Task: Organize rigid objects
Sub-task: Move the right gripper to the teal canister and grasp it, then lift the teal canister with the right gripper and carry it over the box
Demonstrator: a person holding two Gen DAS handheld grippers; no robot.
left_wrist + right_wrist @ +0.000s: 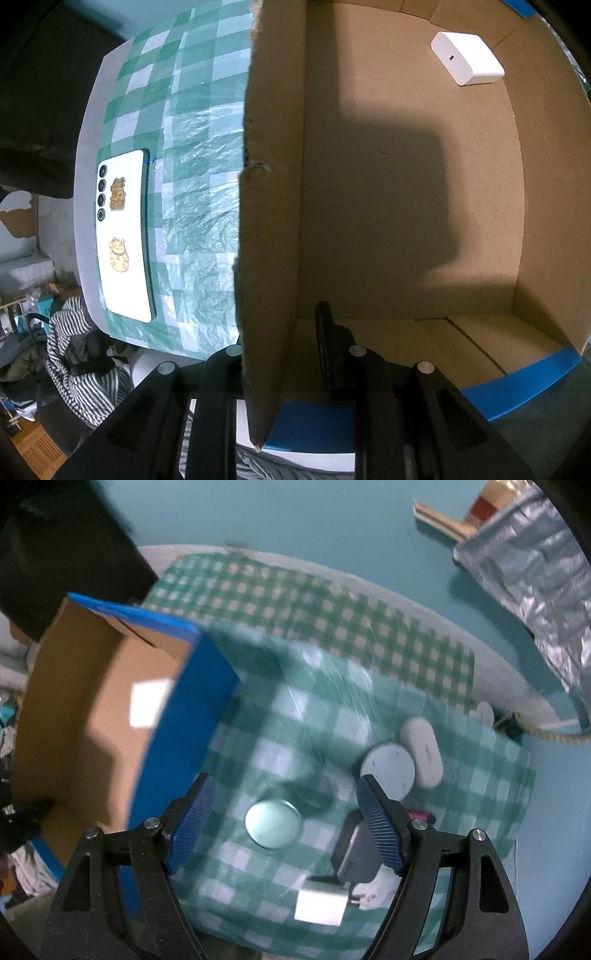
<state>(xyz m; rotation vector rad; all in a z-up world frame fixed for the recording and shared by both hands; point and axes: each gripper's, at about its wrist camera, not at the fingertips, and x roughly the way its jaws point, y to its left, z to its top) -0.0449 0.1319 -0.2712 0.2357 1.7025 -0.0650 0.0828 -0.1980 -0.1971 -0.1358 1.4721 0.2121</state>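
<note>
Round disc [273,824], pale and glassy, lies flat on the checked tabletop [295,709] between the fingers of the right claw [286,825], whose jaws stand wide and empty. Cardboard box [92,701] sits at nine o'clock. Left claw [291,354], clamped narrow on the box wall [266,221], steadies it.
</note>
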